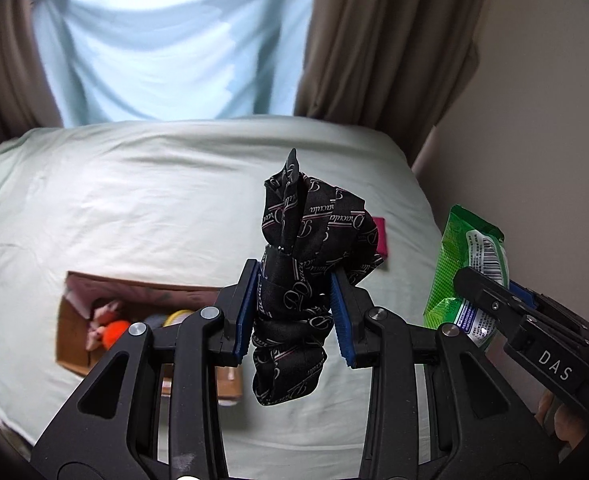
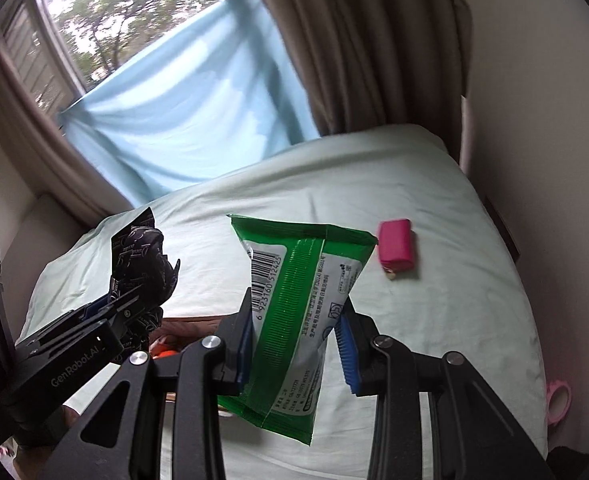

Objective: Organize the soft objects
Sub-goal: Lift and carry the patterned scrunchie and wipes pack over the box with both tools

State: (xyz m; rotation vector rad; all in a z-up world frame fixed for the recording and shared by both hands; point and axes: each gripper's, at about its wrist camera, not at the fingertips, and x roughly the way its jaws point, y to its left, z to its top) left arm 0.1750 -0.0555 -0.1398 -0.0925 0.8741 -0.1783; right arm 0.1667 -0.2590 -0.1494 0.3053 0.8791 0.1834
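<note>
A bed (image 1: 134, 200) under a pale green sheet carries everything here. An open cardboard box (image 1: 74, 344) rests on the sheet near its front edge, with an orange soft thing (image 1: 114, 330) and other small items inside. Well beyond the box, towards the wall side, a pink pouch (image 2: 395, 250) lies flat on the sheet.

— What does the right gripper (image 2: 296, 344) hold?
— A green plastic wipes packet (image 2: 294, 316), clamped above the pale green bedsheet (image 2: 434, 320).
— And at left?
— The left gripper (image 2: 134, 304) grips a bunched black printed cloth (image 2: 144, 264). A pink rectangular pouch (image 2: 395, 249) lies apart.
</note>
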